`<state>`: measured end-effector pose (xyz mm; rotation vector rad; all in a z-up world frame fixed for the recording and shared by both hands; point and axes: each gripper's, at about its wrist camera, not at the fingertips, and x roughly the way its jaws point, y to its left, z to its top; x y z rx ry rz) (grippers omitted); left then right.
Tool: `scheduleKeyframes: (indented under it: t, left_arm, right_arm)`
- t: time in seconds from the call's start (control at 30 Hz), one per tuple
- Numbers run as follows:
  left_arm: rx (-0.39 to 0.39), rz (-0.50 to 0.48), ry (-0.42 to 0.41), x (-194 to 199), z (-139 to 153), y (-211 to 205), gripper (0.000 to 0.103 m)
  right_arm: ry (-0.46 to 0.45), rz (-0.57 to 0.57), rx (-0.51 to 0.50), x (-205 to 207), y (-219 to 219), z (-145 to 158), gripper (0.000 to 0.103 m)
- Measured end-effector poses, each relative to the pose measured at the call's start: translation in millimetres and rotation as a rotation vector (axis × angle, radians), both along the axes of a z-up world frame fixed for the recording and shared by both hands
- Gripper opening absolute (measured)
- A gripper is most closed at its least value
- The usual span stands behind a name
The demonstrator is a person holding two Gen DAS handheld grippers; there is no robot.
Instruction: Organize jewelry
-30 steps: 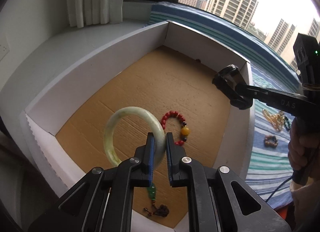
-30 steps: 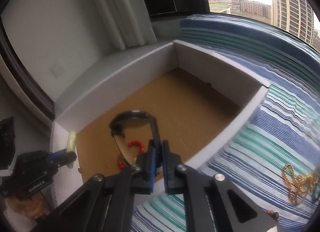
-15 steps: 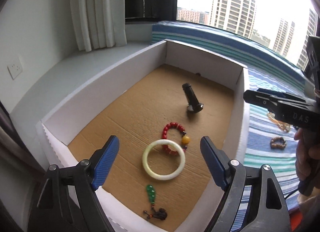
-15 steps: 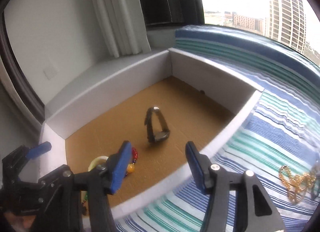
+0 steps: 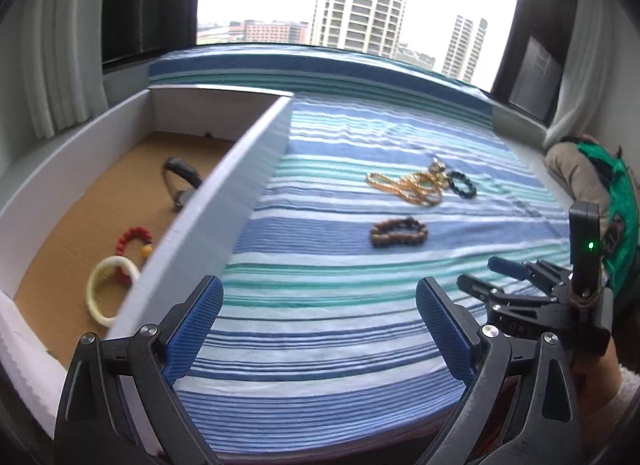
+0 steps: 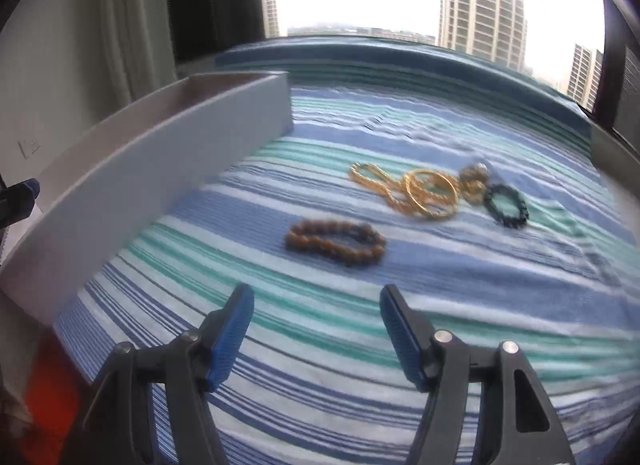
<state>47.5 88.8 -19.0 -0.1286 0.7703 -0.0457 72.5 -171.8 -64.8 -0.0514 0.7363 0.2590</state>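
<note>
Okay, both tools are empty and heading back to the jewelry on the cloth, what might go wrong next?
The gold chains lie tangled with a gold ring and touch the black bracelet, so a grab there may drag several pieces at once. The brown bracelet lies flat on the striped cloth, so the opening right tool might pinch fabric. The box wall stands close to the left tool and may get bumped.

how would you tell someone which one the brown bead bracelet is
Look at the striped cloth to the right of the white box. Three items lie there; the brown bead bracelet lies alone, nearest the box, unlike the gold chains and black bracelet clustered behind.
</note>
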Motion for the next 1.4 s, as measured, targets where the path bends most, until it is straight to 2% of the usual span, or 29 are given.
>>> scheduleKeyframes:
  t: [0.07,0.2,0.33,0.47,0.67,0.93,1.4]
  left_arm:
    - [-0.006,-0.039,0.033,7.4,-14.8,-15.2,0.097]
    - [-0.034,-0.075,0.076,14.1,-34.1,-37.9,0.097]
    - [-0.015,-0.039,0.069,13.4,-41.0,-45.6,0.097]
    - [-0.03,-0.009,0.062,8.3,-42.7,-42.5,0.097]
    - [-0.039,0.023,0.103,2.1,-53.4,-36.5,0.097]
    - [-0.085,0.059,0.106,-2.3,-50.2,-24.5,0.097]
    - [-0.092,0.041,0.143,-3.2,-54.3,-29.8,0.097]
  right_arm:
    - [0.027,-0.067,0.033,-7.2,-29.0,-8.4,0.067]
    - [0.002,-0.16,0.031,-29.4,-71.4,-14.6,0.067]
    - [-0.026,-0.237,0.061,-46.9,-101.3,-20.3,0.067]
    - [-0.037,-0.276,0.083,-56.4,-114.4,-31.8,0.067]
    - [-0.031,-0.311,0.11,-59.5,-118.1,-45.9,0.067]
    - [-0.076,-0.283,0.103,-63.8,-104.1,-36.7,0.067]
    - [-0.118,-0.26,0.055,-66.1,-89.4,-24.6,0.067]
